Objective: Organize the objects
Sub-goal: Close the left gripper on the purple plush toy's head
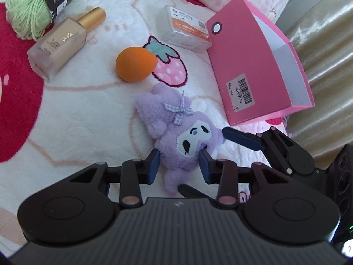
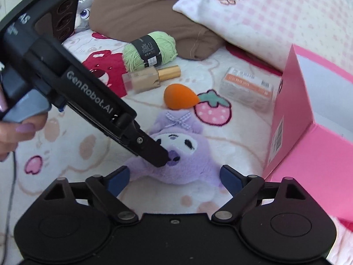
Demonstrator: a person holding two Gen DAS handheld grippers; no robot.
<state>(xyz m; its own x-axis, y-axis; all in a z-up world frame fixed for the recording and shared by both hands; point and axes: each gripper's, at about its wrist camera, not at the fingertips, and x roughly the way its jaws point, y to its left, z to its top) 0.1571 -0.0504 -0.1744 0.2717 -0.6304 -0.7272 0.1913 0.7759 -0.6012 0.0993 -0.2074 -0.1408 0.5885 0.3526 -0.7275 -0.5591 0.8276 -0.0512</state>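
The left gripper point(image 1: 179, 167) has its blue-padded fingers point(image 1: 153, 167) drawn narrow against the sides of the soft purple plush toy point(image 1: 187, 137) with a white face and a checked bow; the pads press into the fur at the lower part of its body, and the toy lies on the white fleece blanket point(image 1: 88, 114) printed with strawberries and red shapes. The right gripper point(image 2: 174, 178) stands with its fingers point(image 2: 229, 178) wide apart, one on each side of the plush toy's lower end and clear of it. Beyond the left fingers lies an orange egg-shaped makeup sponge point(image 1: 135, 64). Farther ahead and to the left are a beige foundation bottle with a gold cap point(image 1: 64, 44) and a ball of pale green yarn with a black band point(image 1: 37, 4). Ahead to the right sit a clear plastic box with an orange label point(image 1: 185, 28) and an open pink cardboard box point(image 1: 249, 66) with a barcode sticker, standing just beside the right gripper's fingertip.
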